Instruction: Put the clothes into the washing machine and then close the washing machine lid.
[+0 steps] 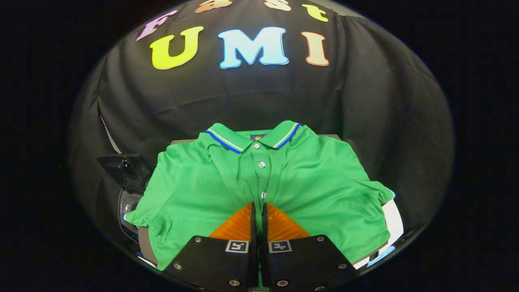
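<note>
While its two fingers stand pressed almost together with a strip of green cloth showing in the slit, the gripper [258, 209] sits over the placket of a green polo shirt [308, 178]. That shirt lies spread flat beneath and ahead of the fingers, collar farthest off. Beside the fingers to the left, past the sleeve, is the washing machine [127, 202] with its dark lid [123, 168] raised.

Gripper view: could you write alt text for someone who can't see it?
A green polo shirt lies spread flat, collar farthest away. The gripper sits over its button placket, fingers nearly together, perhaps pinching fabric. A dark machine part shows beside the shirt.

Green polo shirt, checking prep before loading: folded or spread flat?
Spread flat: green polo shirt lies front up, both sleeves out, collar beyond the shut gripper.
</note>
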